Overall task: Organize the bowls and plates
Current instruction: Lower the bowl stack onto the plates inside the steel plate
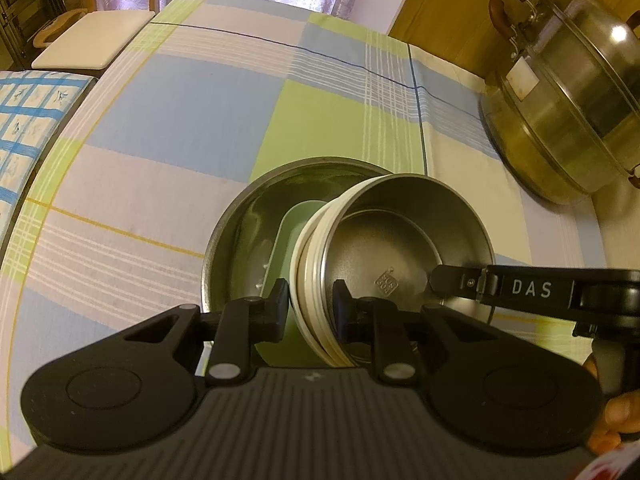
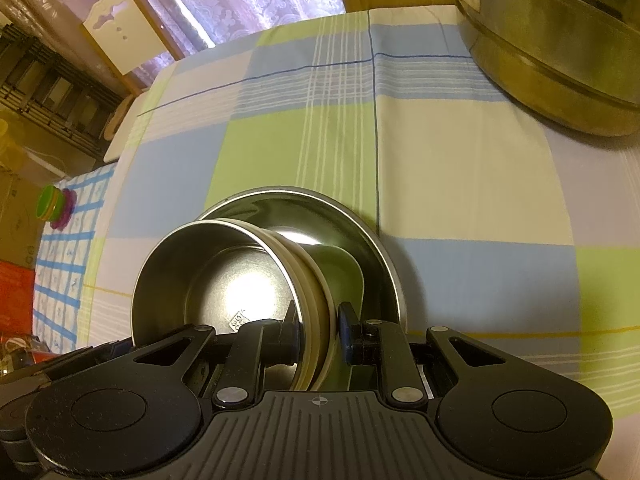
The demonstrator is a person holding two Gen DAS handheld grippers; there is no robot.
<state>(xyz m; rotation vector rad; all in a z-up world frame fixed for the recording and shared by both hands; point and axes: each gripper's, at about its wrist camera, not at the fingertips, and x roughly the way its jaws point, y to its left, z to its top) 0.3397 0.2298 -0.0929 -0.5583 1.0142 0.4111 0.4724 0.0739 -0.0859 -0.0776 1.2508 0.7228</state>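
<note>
Steel bowl (image 1: pixel 400 248) tipped up on edge, mouth facing sideways toward the right tongs' side, axis near level rather than vertical. Nested in a cream bowl (image 1: pixel 310 280) whose rim bands show just behind the steel rim. Brushed steel inside, flat bottom, small square stamp (image 1: pixel 385 280) on the base; bright glare on the bottom in the right wrist view (image 2: pixel 244 288).

Behind the pair, pale green dish (image 1: pixel 286 240), also standing on edge. All sitting inside a large shallow steel plate (image 1: pixel 236 232) lying flat on the counter (image 1: pixel 160 120), near its front edge, on a blue/green/white checked cloth.

Left tongs (image 1: pixel 310 306) narrow, clamped across the stacked rims of steel bowl and cream bowl, one pad each side. Right tongs (image 2: pixel 318 330) narrow too, pinching the same rim stack at another point; in the left view reaching in from the right, tip on the steel bowl rim. Fingers (image 1: pixel 616 412) visible at lower right of the left view.

Big lidded steel pot (image 1: pixel 572 92) with brown handles well apart at far right of counter. White chair (image 1: pixel 92 36) beyond the far left edge.
</note>
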